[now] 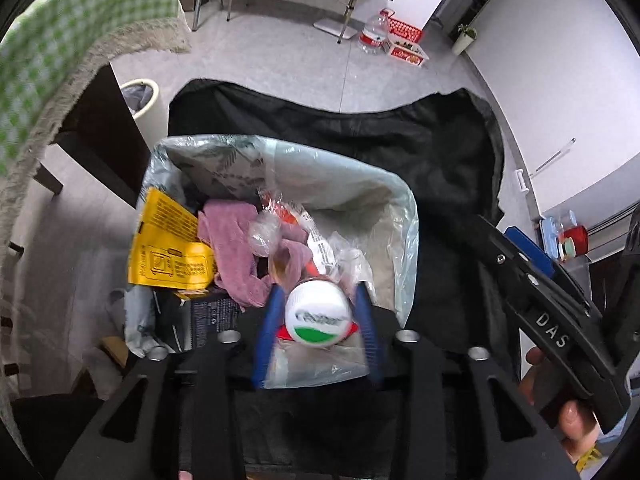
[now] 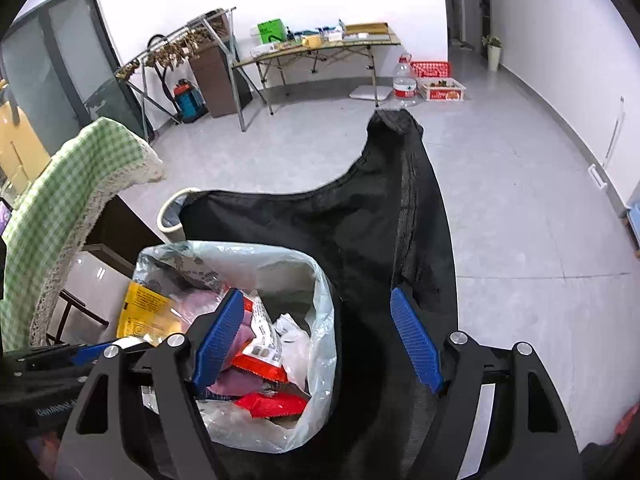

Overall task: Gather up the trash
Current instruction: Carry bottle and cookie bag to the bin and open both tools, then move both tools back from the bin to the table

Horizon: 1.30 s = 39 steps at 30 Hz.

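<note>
My left gripper (image 1: 318,294) is shut on a white bottle (image 1: 317,316) with a green and red label, held just above the trash bin (image 1: 394,190). The bin has a clear plastic liner and holds a yellow box (image 1: 168,246), a pink cloth (image 1: 236,240), red wrappers and clear plastic. In the right wrist view the same bin (image 2: 320,276) is at lower left. My right gripper (image 2: 316,328) is open and empty, its left finger (image 2: 220,336) over the bin's contents and its right finger (image 2: 416,340) over a black chair (image 2: 380,232).
The black chair (image 1: 400,148) stands behind and around the bin. A table with a green checked cloth (image 1: 60,52) is on the left, a small white bin (image 1: 140,96) beside it. A folding table (image 2: 320,48), water jug (image 2: 404,78) and red crates stand at the far wall.
</note>
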Each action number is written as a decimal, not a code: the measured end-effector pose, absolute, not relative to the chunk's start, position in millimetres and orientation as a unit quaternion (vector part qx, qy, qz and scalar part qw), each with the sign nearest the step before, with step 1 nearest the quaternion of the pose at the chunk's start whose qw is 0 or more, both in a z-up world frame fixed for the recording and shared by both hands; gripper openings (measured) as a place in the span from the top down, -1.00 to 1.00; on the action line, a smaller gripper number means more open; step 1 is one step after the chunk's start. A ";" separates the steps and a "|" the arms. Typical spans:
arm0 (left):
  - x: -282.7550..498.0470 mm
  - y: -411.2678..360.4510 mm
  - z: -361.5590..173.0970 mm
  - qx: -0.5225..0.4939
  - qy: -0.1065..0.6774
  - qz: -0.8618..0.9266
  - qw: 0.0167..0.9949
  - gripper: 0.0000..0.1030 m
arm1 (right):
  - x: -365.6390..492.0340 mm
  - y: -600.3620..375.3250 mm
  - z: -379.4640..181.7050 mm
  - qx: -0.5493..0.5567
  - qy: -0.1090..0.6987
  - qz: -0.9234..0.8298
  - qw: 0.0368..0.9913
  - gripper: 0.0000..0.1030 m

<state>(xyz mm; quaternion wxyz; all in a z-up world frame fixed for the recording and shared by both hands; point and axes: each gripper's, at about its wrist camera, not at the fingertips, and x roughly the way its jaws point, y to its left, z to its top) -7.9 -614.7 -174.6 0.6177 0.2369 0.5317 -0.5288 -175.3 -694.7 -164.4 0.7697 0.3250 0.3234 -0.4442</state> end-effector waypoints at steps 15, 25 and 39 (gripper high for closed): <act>15.0 -592.1 -171.7 0.234 0.536 -0.508 0.632 0.02 | -159.8 -684.6 -168.5 0.270 0.354 -0.451 0.774 -0.41; 36.8 -562.7 -139.4 0.203 0.518 -0.502 0.663 -0.01 | -150.6 -682.4 -173.3 0.256 0.377 -0.444 0.771 -0.41; 73.9 -485.2 -43.4 0.127 0.416 -0.503 0.747 -0.45 | -118.3 -663.7 -108.2 0.214 0.349 -0.419 0.810 -0.41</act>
